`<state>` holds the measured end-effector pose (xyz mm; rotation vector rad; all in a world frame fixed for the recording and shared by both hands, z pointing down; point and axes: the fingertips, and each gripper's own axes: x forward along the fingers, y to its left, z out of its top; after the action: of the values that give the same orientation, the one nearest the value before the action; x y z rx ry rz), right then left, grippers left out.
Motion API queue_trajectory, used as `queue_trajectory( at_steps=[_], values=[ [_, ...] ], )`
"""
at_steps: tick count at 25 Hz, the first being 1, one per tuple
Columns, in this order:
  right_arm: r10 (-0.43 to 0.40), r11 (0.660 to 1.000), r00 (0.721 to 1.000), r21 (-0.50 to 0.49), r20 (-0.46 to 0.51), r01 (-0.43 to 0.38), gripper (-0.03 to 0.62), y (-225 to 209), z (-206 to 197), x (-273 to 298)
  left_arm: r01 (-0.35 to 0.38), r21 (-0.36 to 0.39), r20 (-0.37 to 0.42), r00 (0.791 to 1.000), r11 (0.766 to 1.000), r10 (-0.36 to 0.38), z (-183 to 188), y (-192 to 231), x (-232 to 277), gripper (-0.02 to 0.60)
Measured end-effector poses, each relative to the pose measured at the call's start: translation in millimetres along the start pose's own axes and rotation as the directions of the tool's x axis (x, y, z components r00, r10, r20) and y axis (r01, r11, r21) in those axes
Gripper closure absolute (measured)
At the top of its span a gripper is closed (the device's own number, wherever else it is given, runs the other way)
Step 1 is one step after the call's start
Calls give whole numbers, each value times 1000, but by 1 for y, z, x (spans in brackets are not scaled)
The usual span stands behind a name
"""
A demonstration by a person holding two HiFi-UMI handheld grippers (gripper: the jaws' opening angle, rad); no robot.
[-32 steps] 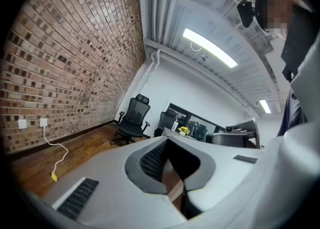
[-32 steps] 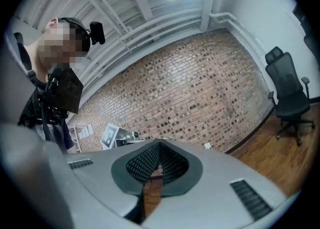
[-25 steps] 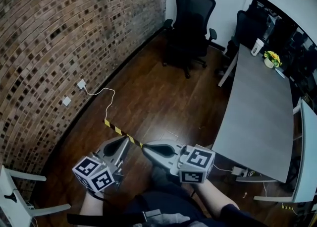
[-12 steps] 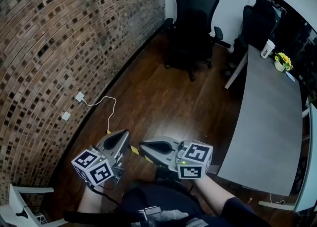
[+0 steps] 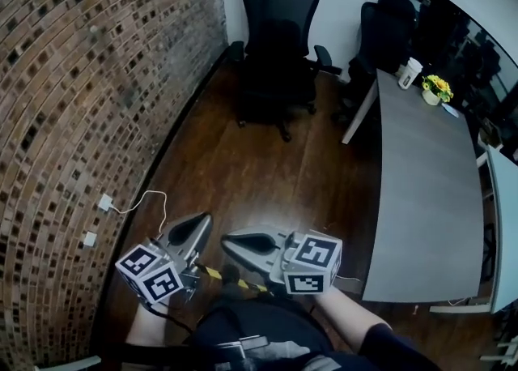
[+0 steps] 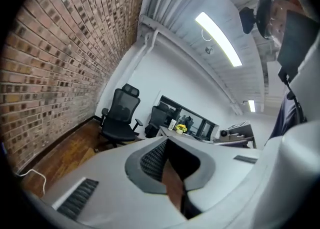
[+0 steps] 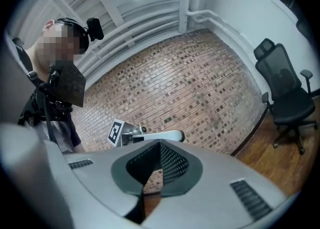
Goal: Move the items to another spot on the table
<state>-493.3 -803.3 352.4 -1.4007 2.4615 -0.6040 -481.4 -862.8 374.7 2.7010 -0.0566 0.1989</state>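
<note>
The left gripper (image 5: pixel 201 222) has its grey jaws pressed together with nothing between them. The right gripper (image 5: pixel 230 240) is likewise closed and empty. Both are held low in front of the person, just beside each other. They hang over the dark wooden floor (image 5: pixel 243 159), off the near left corner of the long grey table (image 5: pixel 421 199), and touch nothing.

A strip of yellow-and-black tape (image 5: pixel 236 283) lies on the floor under the right gripper. At the table's far end stand a white cup (image 5: pixel 410 72) and, just beside it, a small pot of yellow flowers (image 5: pixel 437 88), both well apart from the grippers.

To the left of the table's far end stands a black mesh office chair (image 5: pixel 275 37), and a second black chair (image 5: pixel 379 33) is at that end's corner. Farther left of the table runs the red brick wall (image 5: pixel 73 102), where a white cable (image 5: pixel 137 199) trails from a socket onto the floor.
</note>
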Motion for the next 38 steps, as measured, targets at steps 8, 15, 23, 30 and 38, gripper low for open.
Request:
queue_trajectory(
  at_steps=[8, 15, 23, 30, 38],
  values=[
    [-172, 985, 984, -14, 45, 172, 609, -42, 27, 54, 180, -11, -48, 983, 984, -180, 30, 61, 35, 577],
    [-288, 957, 957, 16, 35, 288, 609, -66, 30, 56, 257, -63, -89, 961, 964, -262, 27, 78, 66, 577],
    [-361, 932, 927, 87, 104, 353, 609, -116, 54, 22, 327, -23, -150, 933, 945, -327, 34, 73, 119, 577],
    [-432, 901, 885, 57, 175, 429, 609, -179, 92, -35, 392, -24, -225, 894, 920, -387, 37, 48, 213, 577],
    [-609, 778, 781, -87, 137, 622, 609, -258, 121, -153, 452, -7, -236, 866, 892, -441, 53, 1, 330, 577]
  ],
)
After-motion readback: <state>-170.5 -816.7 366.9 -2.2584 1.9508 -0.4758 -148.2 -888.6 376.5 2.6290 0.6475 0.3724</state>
